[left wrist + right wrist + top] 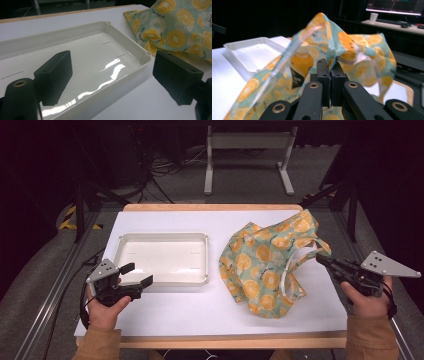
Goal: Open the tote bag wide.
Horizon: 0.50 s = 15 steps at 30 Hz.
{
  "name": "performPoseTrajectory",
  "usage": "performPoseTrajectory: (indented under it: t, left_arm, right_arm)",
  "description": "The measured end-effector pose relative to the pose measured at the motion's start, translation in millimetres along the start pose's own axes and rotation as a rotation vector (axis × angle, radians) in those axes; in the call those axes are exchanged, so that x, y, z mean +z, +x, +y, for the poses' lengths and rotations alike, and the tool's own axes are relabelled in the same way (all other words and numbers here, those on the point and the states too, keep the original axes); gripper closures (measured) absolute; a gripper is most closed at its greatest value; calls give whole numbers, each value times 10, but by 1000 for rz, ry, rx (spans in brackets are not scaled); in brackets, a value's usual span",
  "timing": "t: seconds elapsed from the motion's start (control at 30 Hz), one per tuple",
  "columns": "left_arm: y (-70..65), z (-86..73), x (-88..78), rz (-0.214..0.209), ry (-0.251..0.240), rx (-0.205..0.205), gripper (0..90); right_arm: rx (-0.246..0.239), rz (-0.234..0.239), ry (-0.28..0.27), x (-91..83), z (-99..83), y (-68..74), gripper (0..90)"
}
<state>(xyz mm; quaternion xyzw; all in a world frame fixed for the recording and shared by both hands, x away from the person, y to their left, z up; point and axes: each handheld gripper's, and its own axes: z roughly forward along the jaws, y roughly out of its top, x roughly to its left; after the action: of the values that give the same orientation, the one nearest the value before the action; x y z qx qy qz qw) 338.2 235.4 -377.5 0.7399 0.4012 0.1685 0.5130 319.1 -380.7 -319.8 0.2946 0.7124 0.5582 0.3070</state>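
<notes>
A teal cloth bag (260,265) printed with orange slices lies crumpled on the right half of the table. My right gripper (320,259) is shut on the bag's edge and holds that side raised. In the right gripper view the jaws (330,65) pinch the fabric, and the bag (362,45) gapes open around an orange juice bottle (301,65) standing inside. My left gripper (138,274) stands open at the front left corner of a white tray (162,237), with nothing between its fingers. In the left gripper view the gripper (112,72) frames the tray's rim (130,42), with the bag (175,27) beyond it.
A white sheet (200,310) covers the table, which has a wooden edge (210,340) at the front. A grey frame (247,155) and cables stand on the floor behind. A desk with a paper cup (373,17) lies beyond the bag.
</notes>
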Motion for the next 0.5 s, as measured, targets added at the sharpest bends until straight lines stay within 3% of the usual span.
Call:
performPoseTrajectory:
  t: [0.5]
  left_arm:
    - [-32,2,31,-2,5,6,165]
  right_arm:
    - [-12,67,-37,215,155,114,878]
